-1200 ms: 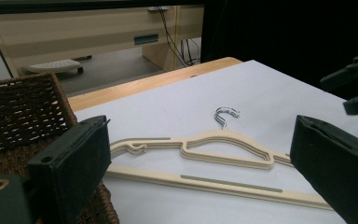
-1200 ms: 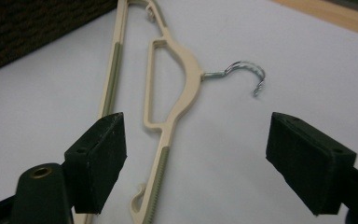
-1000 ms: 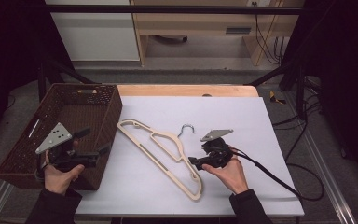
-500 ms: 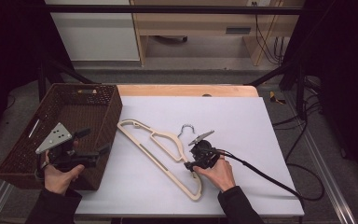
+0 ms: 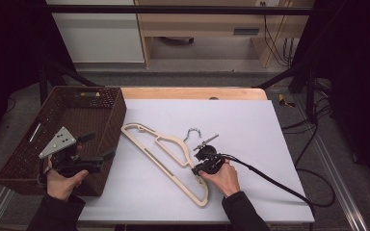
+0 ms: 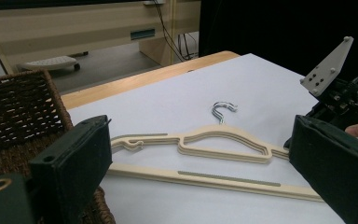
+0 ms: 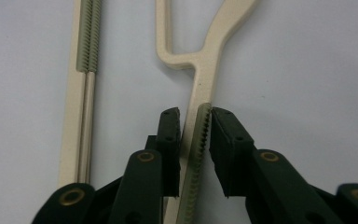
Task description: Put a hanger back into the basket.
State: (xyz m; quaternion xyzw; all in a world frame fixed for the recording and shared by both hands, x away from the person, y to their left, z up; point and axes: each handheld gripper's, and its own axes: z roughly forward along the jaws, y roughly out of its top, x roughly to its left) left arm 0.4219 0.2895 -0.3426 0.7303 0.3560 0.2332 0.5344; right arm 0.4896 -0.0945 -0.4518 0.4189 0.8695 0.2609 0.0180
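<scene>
- Right gripper view: your right gripper [image 7: 195,128] straddles one arm of the cream hanger [image 7: 204,60], at its ribbed grip strip. The jaws have just been closing; the right one touches the strip, while the left one seems a hair off, so I read this as not yet clamped.
- The hanger [image 5: 166,154] lies flat on the white table [image 5: 270,130], just beside the brown basket [image 5: 77,115].
- Risk: you hold far out on one arm, so a lift will likely let the long frame swing and twist in the jaws.
- Risk: a thin arm on a hard table may skid sideways or pop out as the jaws meet.
- Your left gripper [image 5: 94,149] hangs spread wide over the basket's corner, holding nothing; a swinging hanger could snag the rim.
</scene>
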